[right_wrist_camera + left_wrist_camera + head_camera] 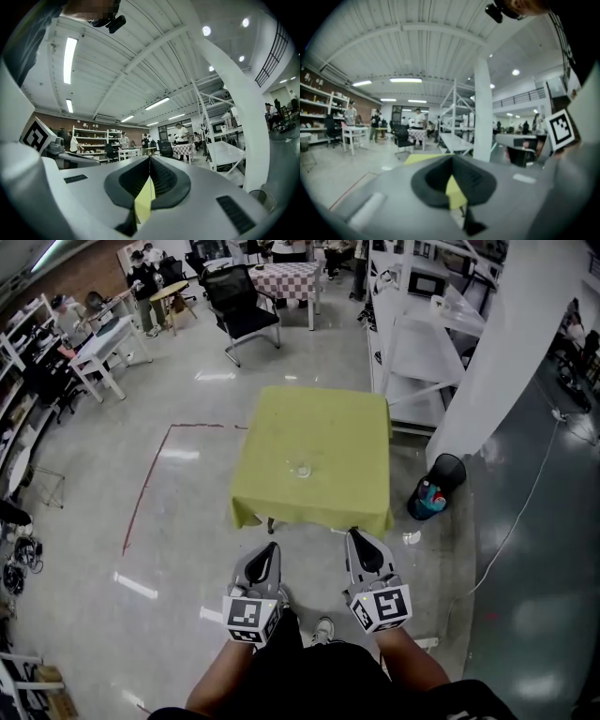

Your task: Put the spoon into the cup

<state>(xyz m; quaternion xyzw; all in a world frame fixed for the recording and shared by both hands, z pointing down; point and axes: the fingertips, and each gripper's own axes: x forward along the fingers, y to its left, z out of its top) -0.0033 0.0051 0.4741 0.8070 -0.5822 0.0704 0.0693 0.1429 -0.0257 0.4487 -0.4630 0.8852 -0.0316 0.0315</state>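
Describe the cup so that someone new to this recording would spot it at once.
A square table under a yellow-green cloth stands mid-room in the head view. The cup sits near the cloth's middle, slightly towards the near edge. It is small, clear glass, and the only thing visible on the cloth; the dark bin stands on the floor beside the table.

distant cup (301, 468) on yellow table (347, 427), details too small

Bright, even indoor light from ceiling lamps (70, 58); glare patches on the glossy floor (136, 585); shadows soft. Gripper views curve strongly, with black corners. The left gripper (452, 161) and its whole view are blurred; the right gripper view is sharper.
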